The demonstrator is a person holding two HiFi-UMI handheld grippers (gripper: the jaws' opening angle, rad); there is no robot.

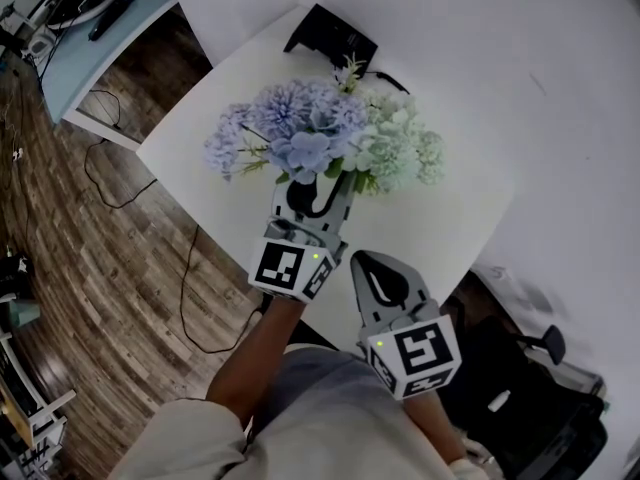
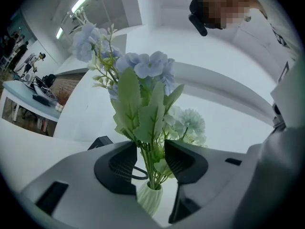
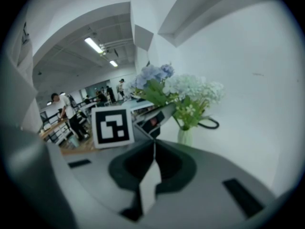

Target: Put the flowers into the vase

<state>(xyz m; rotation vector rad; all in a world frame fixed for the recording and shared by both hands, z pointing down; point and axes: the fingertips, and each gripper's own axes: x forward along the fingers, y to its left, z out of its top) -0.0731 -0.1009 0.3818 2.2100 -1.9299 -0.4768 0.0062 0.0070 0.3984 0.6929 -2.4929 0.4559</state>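
On the white table point(image 1: 450, 218) the flowers point(image 1: 320, 138) stood in the vase point(image 2: 150, 199). It was a pale, ribbed vase that the head view could not show, since the blue and white blooms covered it from above. The left gripper point(image 2: 151, 154) had its jaws spread to either side of the stems, just above the vase mouth. A strip of table and a loop of black cable point(image 2: 136, 171) showed between one jaw and the stems. Leaves crowded the other jaw, so contact there was hard to judge. From overhead its tips were lost under the petals. The right gripper point(image 1: 372, 268) hung nearer the person, apart from the bouquet, its jaws pressed together on nothing. Its camera caught only the vase's upper part, the base cut off by the gripper's own body. A black box point(image 1: 330, 36) sat near the far edge of the table.
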